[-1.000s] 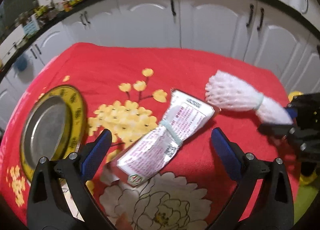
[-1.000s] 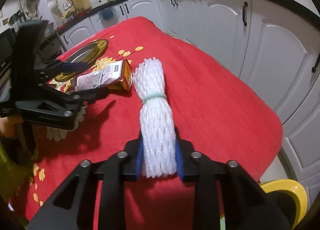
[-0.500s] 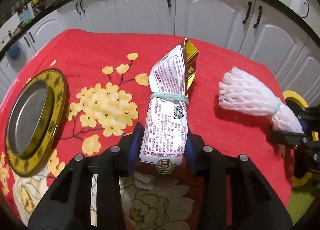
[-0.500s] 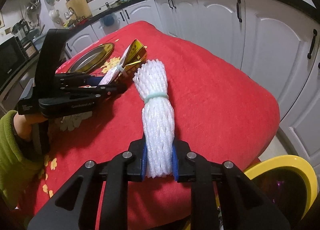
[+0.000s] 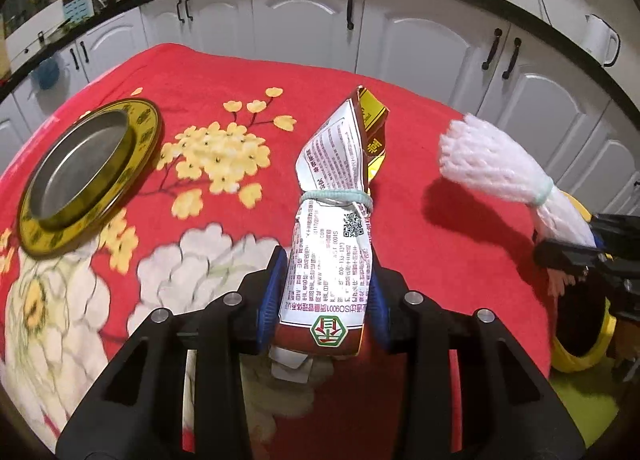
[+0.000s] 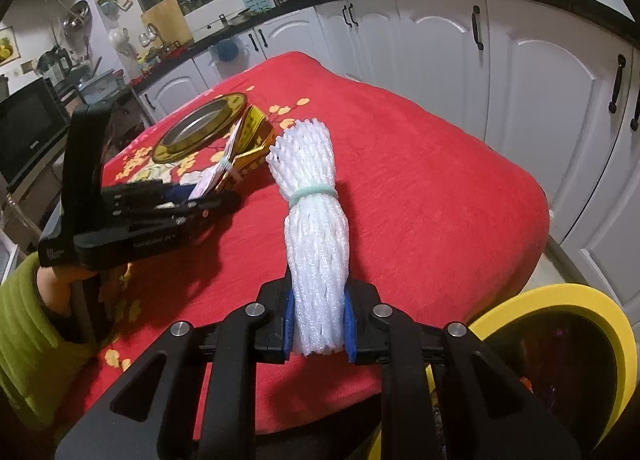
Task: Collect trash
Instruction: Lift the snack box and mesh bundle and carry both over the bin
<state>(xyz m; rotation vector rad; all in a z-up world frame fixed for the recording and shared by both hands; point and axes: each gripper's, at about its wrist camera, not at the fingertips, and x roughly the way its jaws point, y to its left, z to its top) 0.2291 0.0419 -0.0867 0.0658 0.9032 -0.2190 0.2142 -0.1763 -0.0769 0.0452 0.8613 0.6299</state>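
White kitchen cabinets [image 5: 420, 47] under a dark counter are seen behind a table draped in a red floral cloth [image 5: 224, 71]; a gold-rimmed metal plate [image 5: 86, 171] is laid on the cloth toward its left side. The left gripper [image 5: 326, 294] is closed on the lower end of a printed snack wrapper [image 5: 334, 219], which is tied at its middle with a pale band and is raised above the cloth; its blue pads are pressed against both sides of the wrapper, the jaws having just been closing onto it. The right gripper [image 6: 318, 322] is clamped narrowly on one end of a white foam net bundle [image 6: 312, 219], likewise banded, which is lifted over the table's edge; a yellow-rimmed bin [image 6: 560, 348] is seen just beside and below that gripper. A green sleeve [image 6: 24, 336] is visible behind the left tool.
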